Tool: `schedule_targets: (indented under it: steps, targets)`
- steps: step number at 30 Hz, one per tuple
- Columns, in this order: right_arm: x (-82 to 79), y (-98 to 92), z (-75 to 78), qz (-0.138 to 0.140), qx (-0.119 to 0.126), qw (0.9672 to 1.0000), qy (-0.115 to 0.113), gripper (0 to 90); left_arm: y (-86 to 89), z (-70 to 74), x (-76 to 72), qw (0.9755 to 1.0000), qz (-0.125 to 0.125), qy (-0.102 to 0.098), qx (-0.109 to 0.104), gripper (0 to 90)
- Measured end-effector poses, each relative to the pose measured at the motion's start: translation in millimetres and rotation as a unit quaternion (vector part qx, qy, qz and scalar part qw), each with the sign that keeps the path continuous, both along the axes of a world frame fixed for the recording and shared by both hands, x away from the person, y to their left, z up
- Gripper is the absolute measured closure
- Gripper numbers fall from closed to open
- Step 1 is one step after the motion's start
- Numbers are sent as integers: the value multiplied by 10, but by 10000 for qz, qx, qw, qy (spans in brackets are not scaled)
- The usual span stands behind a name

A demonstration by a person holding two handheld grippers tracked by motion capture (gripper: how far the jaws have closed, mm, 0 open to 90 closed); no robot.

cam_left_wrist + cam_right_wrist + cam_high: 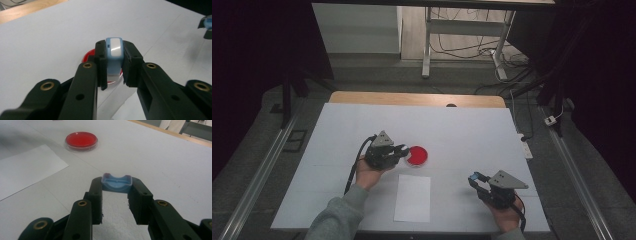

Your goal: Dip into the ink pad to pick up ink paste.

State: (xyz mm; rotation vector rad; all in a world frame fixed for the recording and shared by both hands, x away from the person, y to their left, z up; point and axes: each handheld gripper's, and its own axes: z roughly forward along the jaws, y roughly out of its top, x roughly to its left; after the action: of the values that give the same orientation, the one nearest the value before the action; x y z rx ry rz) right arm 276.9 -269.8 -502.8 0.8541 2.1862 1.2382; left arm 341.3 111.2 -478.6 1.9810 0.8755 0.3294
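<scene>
Fingers of the left gripper [113, 72] are closed on a small blue-and-white block [114, 51], pinched upright between the tips. Directly beyond and beneath those tips sits a red petri dish [417, 155] on the white desk [472, 130]. The right gripper [115, 195] has its fingers part-way closed around a blue scalloped cap [116, 183], held across the tips above the desk. Ahead and to the left of those fingers lies a white paper sheet [27, 167], the dish farther beyond it.
</scene>
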Motion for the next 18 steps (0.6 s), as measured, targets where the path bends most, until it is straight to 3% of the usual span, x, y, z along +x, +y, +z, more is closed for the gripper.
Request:
schedule_targets:
  steps: [4,8,11,18]
  targets:
    - [1,-2,2,-3,-7,10000,-16,650,-64,-9,67,9999,-25,35,94,758]
    - [0,-2,2,-4,-3,10000,-5,650,-126,-6,131,10000,-29,52,63,758]
    - [3,0,3,6,-11,10000,-24,650,-169,-39,177,9999,4,86,-77,758]
    - [5,-5,4,23,7,10000,-18,650,-255,-88,250,9999,9,127,-24,758]
